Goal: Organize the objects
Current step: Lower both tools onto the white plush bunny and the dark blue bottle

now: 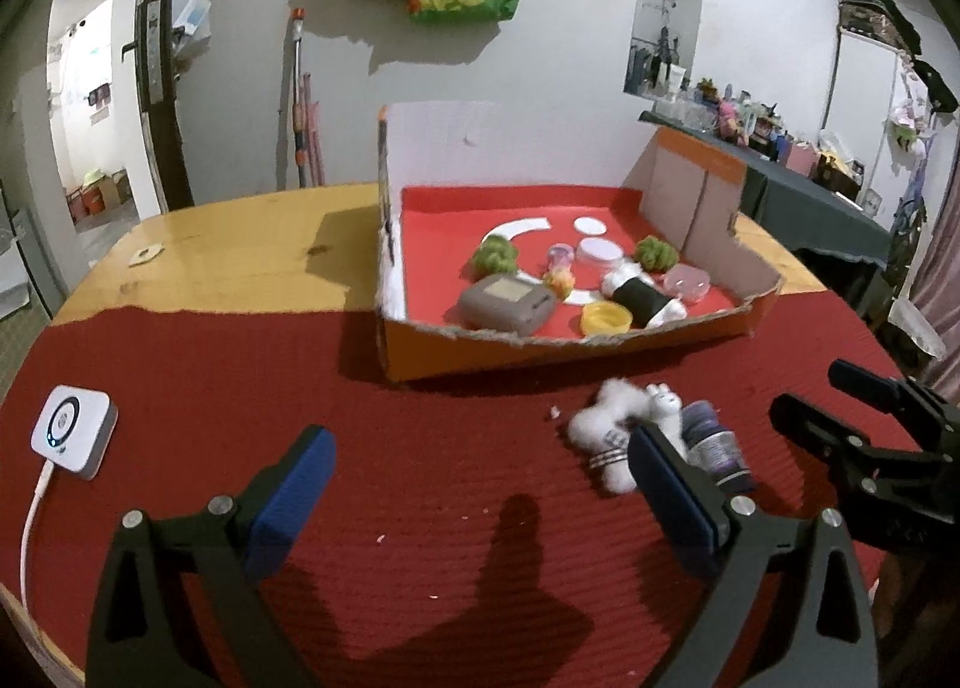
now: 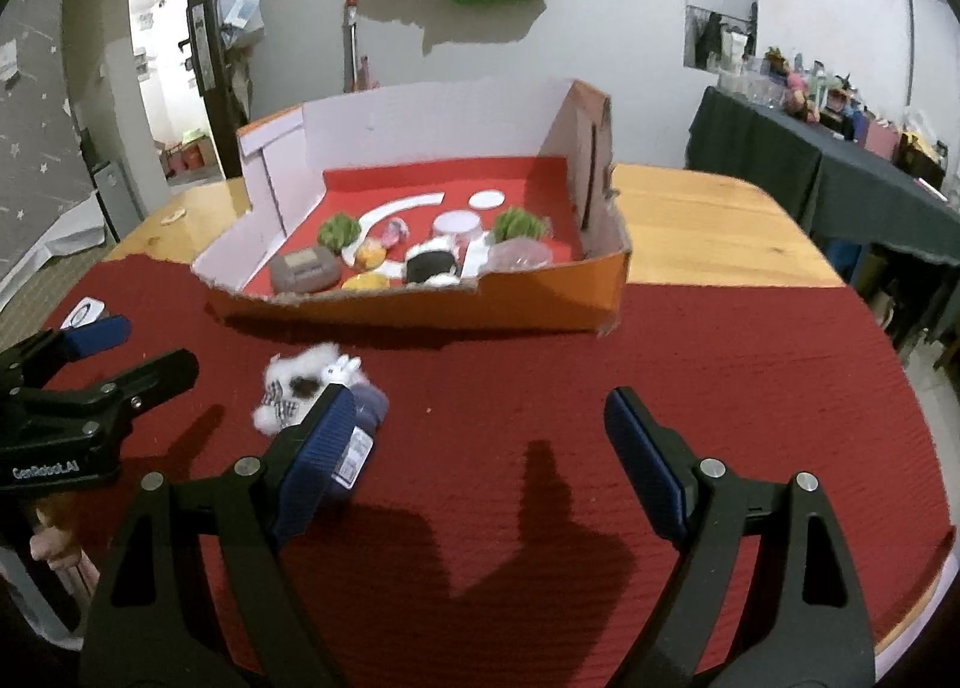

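Observation:
An orange cardboard box (image 1: 414, 355) (image 2: 540, 298) with a red floor stands on the red mat. It holds a grey case (image 1: 504, 304), a yellow lid (image 1: 606, 319), a black-and-white roll (image 1: 642, 298), green pompoms (image 1: 493, 259) and other small items. In front of the box lie a white fluffy plush toy (image 1: 606, 427) (image 2: 300, 382) and a small dark bottle (image 1: 714, 448) (image 2: 363, 418), side by side. My left gripper (image 1: 480, 484) is open and empty; its right finger hides part of the toy. My right gripper (image 2: 480, 442) is open and empty, just right of the bottle.
A white square device (image 1: 75, 439) with a cable lies at the mat's left edge. A wooden table (image 1: 240, 244) shows beyond the red mat (image 1: 420, 508). A dark cluttered side table (image 2: 840, 166) stands at the right. Bags hang on the wall.

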A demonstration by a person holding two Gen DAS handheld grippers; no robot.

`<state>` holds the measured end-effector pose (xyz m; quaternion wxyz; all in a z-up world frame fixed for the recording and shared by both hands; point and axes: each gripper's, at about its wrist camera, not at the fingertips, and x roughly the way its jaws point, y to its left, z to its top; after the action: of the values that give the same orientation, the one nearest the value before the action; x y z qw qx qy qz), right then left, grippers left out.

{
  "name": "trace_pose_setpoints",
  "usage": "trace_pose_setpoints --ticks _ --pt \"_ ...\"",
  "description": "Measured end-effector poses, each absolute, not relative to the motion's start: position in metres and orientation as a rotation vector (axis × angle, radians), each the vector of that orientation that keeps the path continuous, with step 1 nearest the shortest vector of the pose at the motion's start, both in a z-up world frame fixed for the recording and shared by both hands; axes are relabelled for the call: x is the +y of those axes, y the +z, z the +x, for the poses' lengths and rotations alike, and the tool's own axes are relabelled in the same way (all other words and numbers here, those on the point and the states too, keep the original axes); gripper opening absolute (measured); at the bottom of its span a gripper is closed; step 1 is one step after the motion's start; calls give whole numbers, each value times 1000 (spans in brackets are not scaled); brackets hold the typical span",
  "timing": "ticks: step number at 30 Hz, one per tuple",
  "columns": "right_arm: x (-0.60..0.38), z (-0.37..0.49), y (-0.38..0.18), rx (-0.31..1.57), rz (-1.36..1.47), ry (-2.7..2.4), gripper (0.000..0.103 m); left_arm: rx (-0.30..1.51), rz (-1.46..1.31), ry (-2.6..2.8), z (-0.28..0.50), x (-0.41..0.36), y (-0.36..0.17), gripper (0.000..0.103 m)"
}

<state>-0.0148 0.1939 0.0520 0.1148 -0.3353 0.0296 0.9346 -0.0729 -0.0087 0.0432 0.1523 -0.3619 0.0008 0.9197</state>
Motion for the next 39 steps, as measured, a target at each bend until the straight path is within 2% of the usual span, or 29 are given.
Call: trace_pose_setpoints --ticks 17,22,34,39 --pt "162 -28 29 50 -1159 2805 85 -24 -1110 2625 -87 -21 26 102" --pt "156 -32 18 -80 -1189 2728 85 -32 -1118 2613 -88 -20 25 102" --pt "213 -21 28 18 -1168 2715 85 5 -1145 2511 -85 1 20 102" --pt "206 -34 36 -141 -1247 2844 85 -8 -1176 2443 -85 7 17 102"
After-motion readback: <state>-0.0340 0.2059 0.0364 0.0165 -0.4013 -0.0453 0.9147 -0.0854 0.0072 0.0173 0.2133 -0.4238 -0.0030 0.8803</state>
